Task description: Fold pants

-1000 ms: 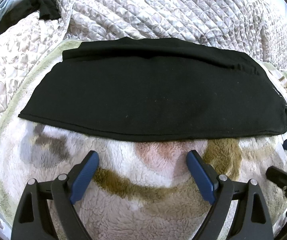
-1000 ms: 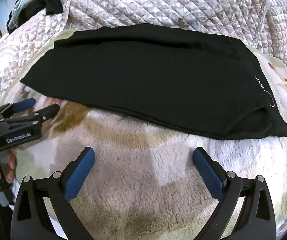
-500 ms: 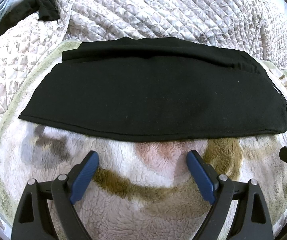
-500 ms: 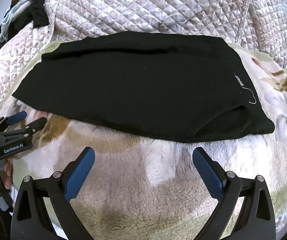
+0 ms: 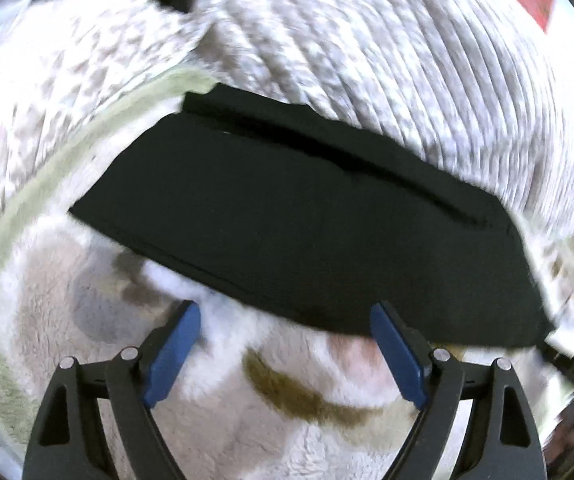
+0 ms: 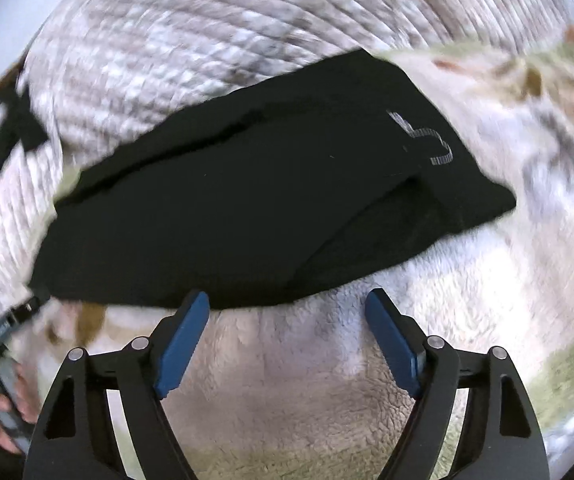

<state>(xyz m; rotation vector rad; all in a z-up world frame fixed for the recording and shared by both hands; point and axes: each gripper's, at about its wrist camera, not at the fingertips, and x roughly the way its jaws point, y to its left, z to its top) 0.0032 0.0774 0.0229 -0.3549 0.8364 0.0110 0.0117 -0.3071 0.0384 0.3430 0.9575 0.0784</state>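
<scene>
Two layers of bedding are lying under everything here: the quilted bedspread (image 5: 367, 60) is stretching beyond the jaws, and the fleece blanket (image 6: 307, 380) is spreading directly beneath and between them. On that fleece the black pants (image 5: 307, 220) are resting as a folded strip, running crosswise just ahead of both sets of tips. The left gripper (image 5: 285, 350) is hovering with its jaws spread and nothing between them, the pants' near edge passing just in front. The right gripper (image 6: 287, 338) is closing its jaws, though only bare fleece is showing between them, with the hem right at the tips. The likely trouble: those jaws may be pinching fleece along with the hem, or catching only the top layer, so the fold may be dragging open or skewing. Both views are blurring, so contact is hard to judge.
</scene>
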